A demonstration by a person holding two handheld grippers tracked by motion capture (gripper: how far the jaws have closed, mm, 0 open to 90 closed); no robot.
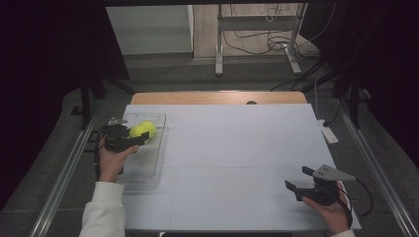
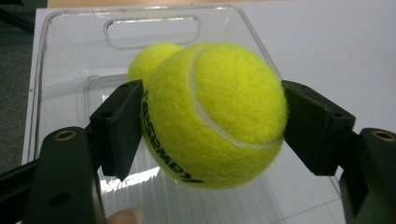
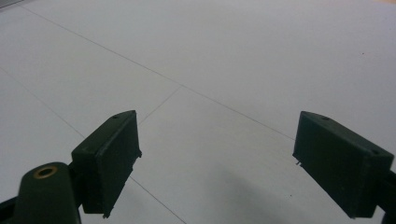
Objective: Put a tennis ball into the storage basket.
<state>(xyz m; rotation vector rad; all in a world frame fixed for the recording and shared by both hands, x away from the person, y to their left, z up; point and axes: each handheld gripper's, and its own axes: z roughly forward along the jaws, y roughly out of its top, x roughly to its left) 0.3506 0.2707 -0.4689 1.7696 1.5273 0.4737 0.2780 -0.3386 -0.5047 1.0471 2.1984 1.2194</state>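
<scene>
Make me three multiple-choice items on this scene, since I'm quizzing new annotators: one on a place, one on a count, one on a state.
1. Where is the clear bin on the table?
A. At the person's left side
B. At the right edge
C. In the middle

2. How many tennis balls appear in the left gripper view?
A. One
B. Two
C. Three

3. How do the jaws of the right gripper stand?
A. Shut on a ball
B. Shut on nothing
C. Open and empty

Key: 1 A, as the high view shows the bin at the left by the left gripper. 2 B, as the held tennis ball has a second ball behind it in the bin. 3 C, as bare table shows between them.
</scene>
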